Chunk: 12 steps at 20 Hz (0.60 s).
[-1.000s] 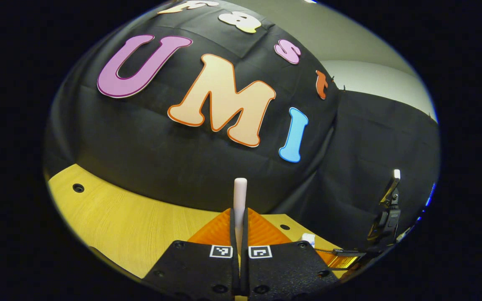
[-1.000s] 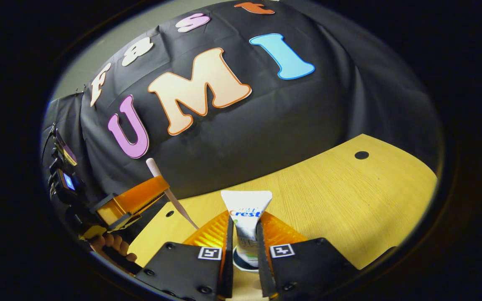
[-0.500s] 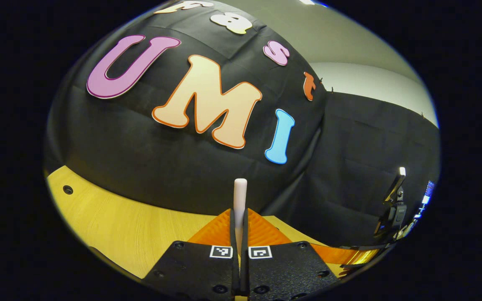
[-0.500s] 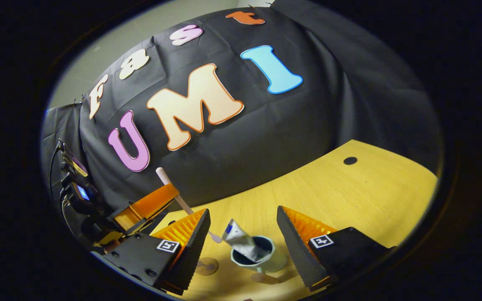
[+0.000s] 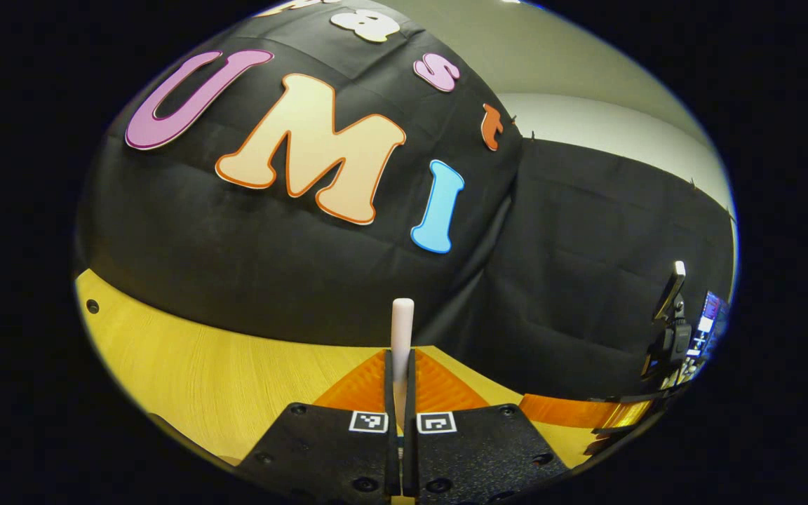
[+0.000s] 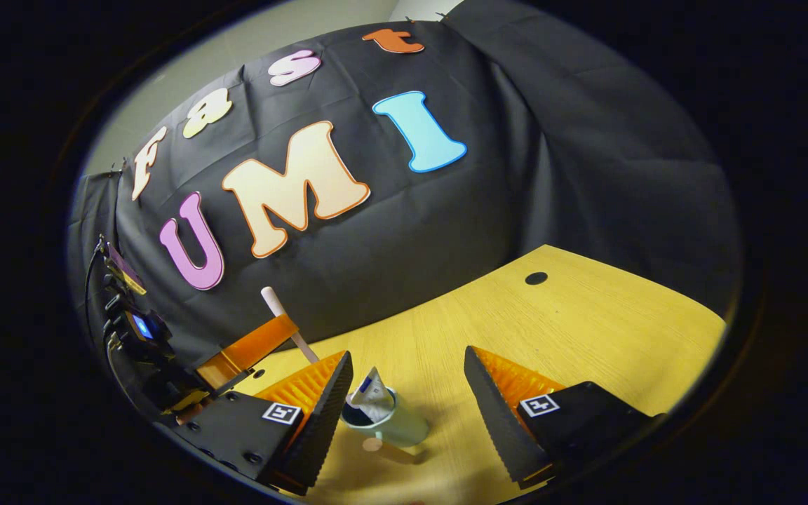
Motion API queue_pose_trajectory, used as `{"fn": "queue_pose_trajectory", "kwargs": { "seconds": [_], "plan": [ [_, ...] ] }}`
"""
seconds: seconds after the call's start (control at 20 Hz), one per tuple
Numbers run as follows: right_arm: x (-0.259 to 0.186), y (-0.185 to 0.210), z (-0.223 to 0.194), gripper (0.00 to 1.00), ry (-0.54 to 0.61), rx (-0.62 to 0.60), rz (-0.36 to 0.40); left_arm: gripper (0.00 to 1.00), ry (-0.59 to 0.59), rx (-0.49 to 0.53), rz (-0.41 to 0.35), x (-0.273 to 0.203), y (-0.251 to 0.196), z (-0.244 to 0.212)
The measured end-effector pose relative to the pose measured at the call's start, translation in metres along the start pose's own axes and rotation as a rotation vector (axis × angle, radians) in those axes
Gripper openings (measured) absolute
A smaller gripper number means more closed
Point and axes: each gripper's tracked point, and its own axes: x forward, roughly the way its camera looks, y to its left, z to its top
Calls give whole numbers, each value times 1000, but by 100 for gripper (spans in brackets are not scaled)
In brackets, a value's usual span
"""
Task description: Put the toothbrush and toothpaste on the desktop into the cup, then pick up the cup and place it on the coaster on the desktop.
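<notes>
The toothpaste [image 6: 370, 391] stands in the cup [image 6: 388, 422], a crumpled white tube with a blue patch near its top end; its printing is too small and creased to read. The tube leans to the left and sticks up past the rim. The cup is pale, with a dark inside, and sits on the table [image 6: 551, 330], a yellow wood-grain top with a small dark hole toward its far edge.

In the right gripper view the right hand-held gripper [image 6: 407, 403] is spread wide, nothing between its fingers; the cup lies in the gap between them, nearer the left finger and apart from both. Each finger carries a small square black-and-white marker.

The toothbrush [image 5: 402, 330] is a plain white stick with a rounded end, pinched upright between the pressed-together fingers of the left hand-held gripper [image 5: 400, 393], its end rising above the fingertips. In the right gripper view the toothbrush slants up to the left of the cup, above the table, with that gripper beside it.
</notes>
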Motion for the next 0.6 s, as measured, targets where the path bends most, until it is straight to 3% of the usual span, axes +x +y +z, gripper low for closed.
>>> {"fn": "queue_pose_trajectory", "kwargs": {
  "seconds": [0.2,0.35,0.4,0.45,0.6],
  "plan": [
    [-10,-9,-10,97,26,-46,-12,5,33,-21,1,-5,2,-21],
    [-12,-9,-16,97,47,-56,-9,23,30,-64,20,-15,7,-20],
    [-13,-7,-17,97,54,-58,-5,40,23,-69,26,-20,9,-17],
    [-13,-4,-18,97,61,-60,-1,47,13,-68,33,-25,11,-12],
    [-14,8,-18,97,82,-63,18,93,-21,-46,93,-45,28,7]
  ]
}}
